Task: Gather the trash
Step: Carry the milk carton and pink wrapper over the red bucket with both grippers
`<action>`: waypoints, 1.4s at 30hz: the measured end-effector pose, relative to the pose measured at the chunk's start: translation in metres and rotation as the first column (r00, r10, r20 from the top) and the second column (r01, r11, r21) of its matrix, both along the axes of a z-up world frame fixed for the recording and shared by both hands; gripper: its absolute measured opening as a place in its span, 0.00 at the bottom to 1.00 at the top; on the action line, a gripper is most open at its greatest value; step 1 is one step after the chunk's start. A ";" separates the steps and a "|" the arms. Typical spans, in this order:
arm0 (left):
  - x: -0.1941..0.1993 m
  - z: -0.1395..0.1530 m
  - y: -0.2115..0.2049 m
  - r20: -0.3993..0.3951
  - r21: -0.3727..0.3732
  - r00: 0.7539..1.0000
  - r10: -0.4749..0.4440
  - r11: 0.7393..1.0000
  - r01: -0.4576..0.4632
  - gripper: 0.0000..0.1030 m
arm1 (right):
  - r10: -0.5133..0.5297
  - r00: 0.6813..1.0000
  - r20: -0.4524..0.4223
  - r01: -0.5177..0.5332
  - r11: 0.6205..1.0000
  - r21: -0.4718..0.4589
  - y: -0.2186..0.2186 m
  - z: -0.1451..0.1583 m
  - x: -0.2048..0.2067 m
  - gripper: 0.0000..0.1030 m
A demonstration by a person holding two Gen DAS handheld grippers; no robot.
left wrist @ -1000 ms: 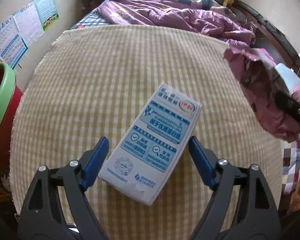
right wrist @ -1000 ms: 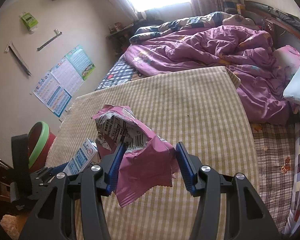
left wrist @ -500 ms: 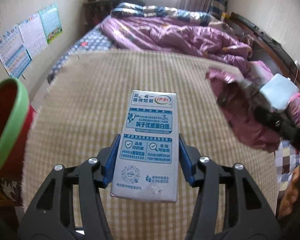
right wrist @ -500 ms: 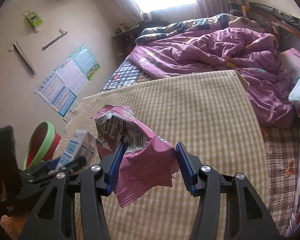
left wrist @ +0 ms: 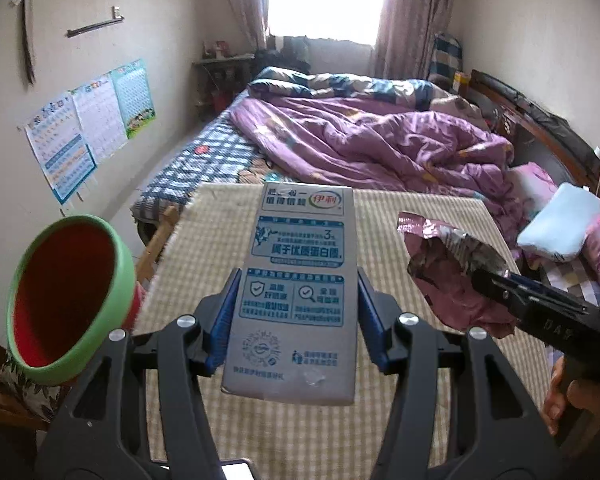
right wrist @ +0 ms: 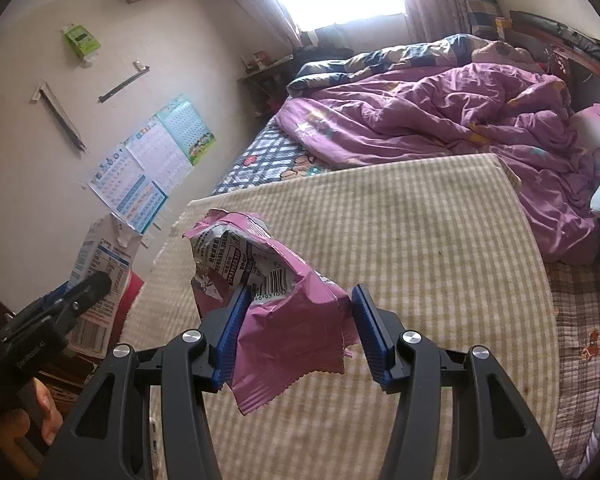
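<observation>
A white and blue milk carton [left wrist: 300,280] hangs above the checked table [left wrist: 400,420], and my left gripper [left wrist: 296,316] is shut on its sides. A crumpled pink snack wrapper [right wrist: 276,308] is pinched in my right gripper [right wrist: 296,332], lifted off the table as well. In the left wrist view the pink snack wrapper [left wrist: 448,272] and the right gripper [left wrist: 500,284] show at the right. The milk carton [right wrist: 100,280] appears at the left of the right wrist view. A red bin with a green rim [left wrist: 66,300] stands open to the left of the table.
A bed with a purple quilt [left wrist: 380,140] lies beyond the table's far edge. Posters [left wrist: 88,124] hang on the left wall. A light blue pillow [left wrist: 560,220] sits at the right. A person's hand [right wrist: 32,420] holds the left gripper's handle.
My left gripper closed on the carton and lifted it off the table, tipping the view up toward the room. The right gripper kept its hold on the wrapper and drifted slightly.
</observation>
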State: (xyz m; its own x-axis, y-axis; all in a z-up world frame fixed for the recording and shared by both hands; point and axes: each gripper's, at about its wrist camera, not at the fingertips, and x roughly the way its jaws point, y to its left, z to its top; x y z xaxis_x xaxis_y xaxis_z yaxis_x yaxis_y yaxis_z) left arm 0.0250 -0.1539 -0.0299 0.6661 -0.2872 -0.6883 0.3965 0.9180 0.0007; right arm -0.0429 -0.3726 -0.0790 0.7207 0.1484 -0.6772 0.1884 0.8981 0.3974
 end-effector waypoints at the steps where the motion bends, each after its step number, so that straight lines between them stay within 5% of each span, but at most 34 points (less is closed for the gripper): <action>1: 0.000 0.002 0.003 0.006 -0.003 1.000 0.007 1.000 -0.007 0.50 | 0.003 1.000 0.004 -0.003 1.000 0.000 0.002 0.001 0.001 0.49; 42: 0.045 0.029 0.175 0.083 -0.050 0.990 0.115 0.993 -0.111 0.50 | 0.097 0.994 0.055 -0.096 0.995 -0.025 0.183 0.033 0.078 0.49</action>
State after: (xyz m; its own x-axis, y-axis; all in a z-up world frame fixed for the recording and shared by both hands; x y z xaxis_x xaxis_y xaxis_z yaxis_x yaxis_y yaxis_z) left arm 0.0704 0.0215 -0.0008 0.7520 -0.2360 -0.6154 0.2903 0.9568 -0.0122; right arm 0.0347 -0.1894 -0.0461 0.7404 0.2048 -0.6402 0.0785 0.9196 0.3849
